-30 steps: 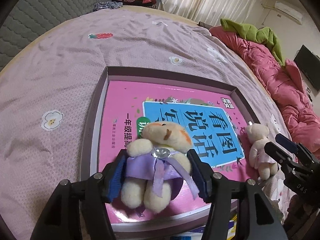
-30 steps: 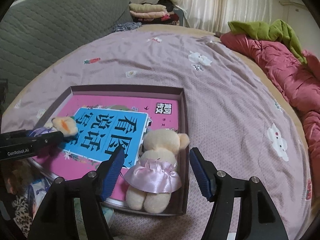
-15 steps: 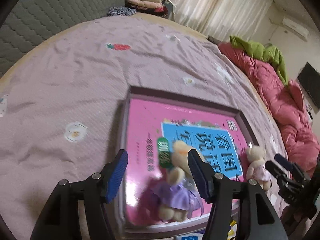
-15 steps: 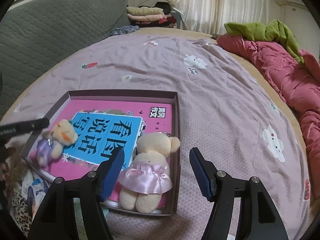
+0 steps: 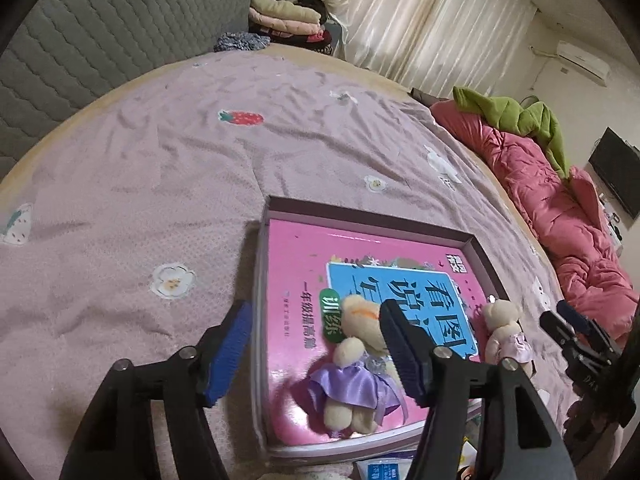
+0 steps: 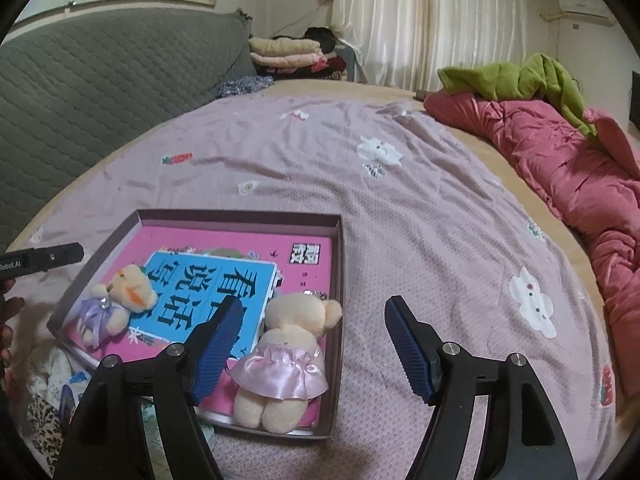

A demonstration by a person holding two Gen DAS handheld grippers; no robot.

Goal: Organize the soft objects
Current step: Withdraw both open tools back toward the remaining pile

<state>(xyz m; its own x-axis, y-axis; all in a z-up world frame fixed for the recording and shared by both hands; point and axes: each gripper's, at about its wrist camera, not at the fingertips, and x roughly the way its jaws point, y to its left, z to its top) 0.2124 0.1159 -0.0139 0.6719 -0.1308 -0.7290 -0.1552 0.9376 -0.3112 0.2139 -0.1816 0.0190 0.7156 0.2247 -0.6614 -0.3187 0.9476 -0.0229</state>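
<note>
The left gripper (image 5: 316,346) stands wide, released, its jaws having just been opening; nothing is pressed between them. Its right pad sits in front of the purple bear (image 5: 356,364), its left pad over the sheet (image 5: 160,184) outside the box (image 5: 360,216). It points steeply down at the box's left side.

The right gripper (image 6: 314,346) is likewise spread and holds nothing; its jaws have also just been opening. The pink bear (image 6: 286,354) appears between them, clear of both pads. This gripper tilts down over the box's right edge, its right pad above the sheet.

Both bears lie in the box on a pink book (image 6: 240,280). The purple bear lies near the box's front left corner, in a lilac satin dress with an orange mark on its muzzle. The pink bear lies face down against the box's right wall at the front, in a shiny pink skirt. The box rests on the sheet.
</note>
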